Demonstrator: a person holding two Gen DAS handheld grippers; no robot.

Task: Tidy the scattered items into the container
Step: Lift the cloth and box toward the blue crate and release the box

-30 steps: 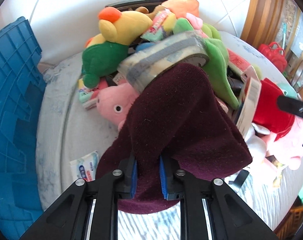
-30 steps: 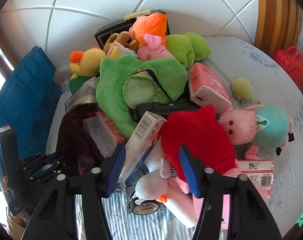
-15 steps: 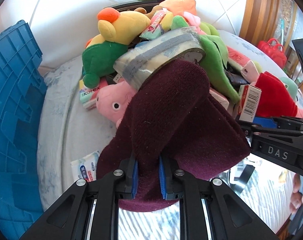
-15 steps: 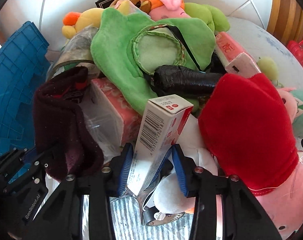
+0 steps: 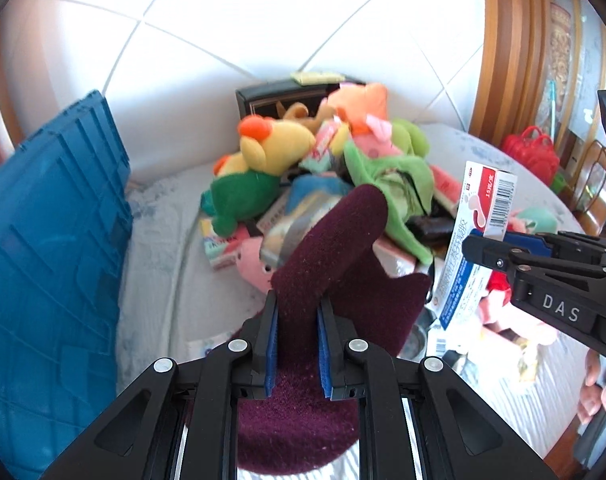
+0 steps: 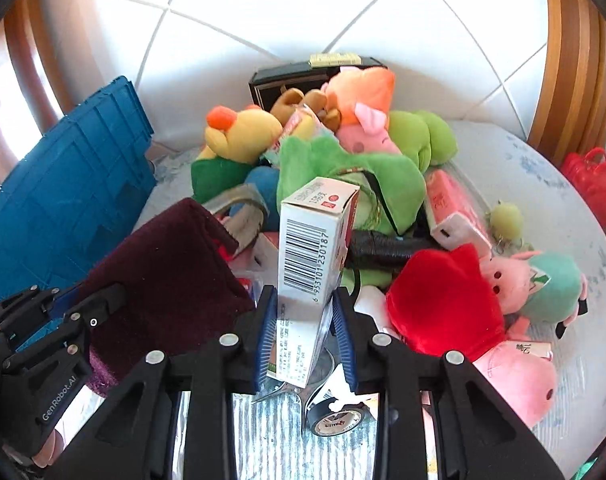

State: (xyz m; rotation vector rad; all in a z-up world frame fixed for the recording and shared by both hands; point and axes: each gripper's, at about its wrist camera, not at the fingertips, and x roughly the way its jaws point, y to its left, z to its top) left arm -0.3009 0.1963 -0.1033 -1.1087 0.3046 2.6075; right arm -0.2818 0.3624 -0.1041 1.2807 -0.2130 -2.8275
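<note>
lifting both catches clear of the pile since a second ago: our left gripper (image 5: 297, 344) is clamping the maroon cloth (image 5: 335, 248), our right gripper (image 6: 303, 334) is now gripping the barcode box (image 6: 309, 248). we are seeing the blue crate (image 5: 51, 240) at left, its contents hidden.

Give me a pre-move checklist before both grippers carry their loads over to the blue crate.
1. Left gripper shut on the maroon cloth: ok.
2. Right gripper shut on the white barcode box: ok.
3. Box lifted off the toy pile: ok.
4. Cloth free of the pile: cannot tell; its far end is close to the toys.
5. Blue crate in view at the left: ok.
6. Room inside the crate: cannot tell; only its outer wall shows.
</note>
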